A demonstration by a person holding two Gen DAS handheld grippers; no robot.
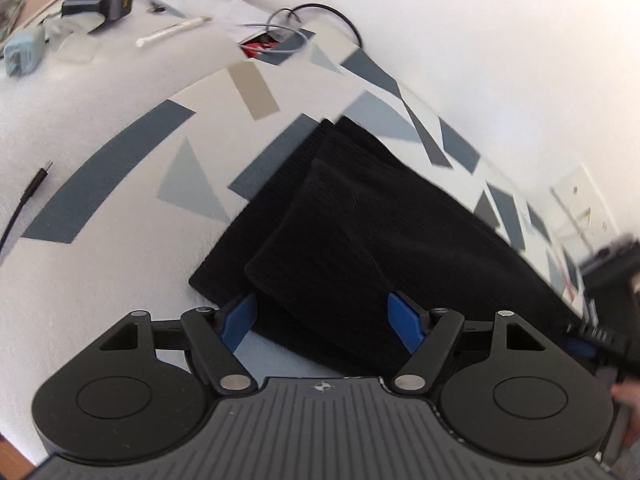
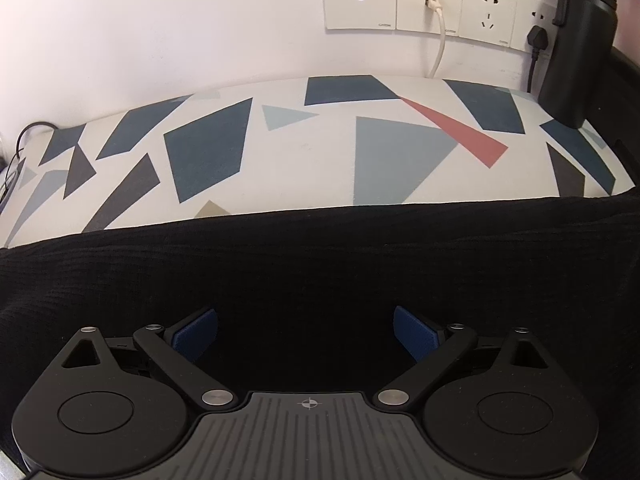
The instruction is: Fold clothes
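Observation:
A black knit garment (image 1: pixel 360 220) lies folded in layers on a white cloth with blue and grey shapes (image 1: pixel 120 168). My left gripper (image 1: pixel 323 322) hangs over its near corner, open. The left blue pad (image 1: pixel 240 320) is beside the garment's edge and the right pad (image 1: pixel 406 324) is over the fabric; neither presses on it. In the right wrist view the same garment (image 2: pixel 320 272) fills the lower half, its straight far edge running across the patterned cloth (image 2: pixel 300 152). My right gripper (image 2: pixel 305 334) stands wide open just above the fabric, holding nothing.
A black charger (image 1: pixel 108 2), a blue-grey adapter (image 1: pixel 22 54), a white stick (image 1: pixel 172 32) and loose cables (image 1: pixel 32 192) lie at the far left. A wall with sockets (image 2: pixel 428 0) runs close behind. A tall black bottle (image 2: pixel 580 48) stands at the far right corner.

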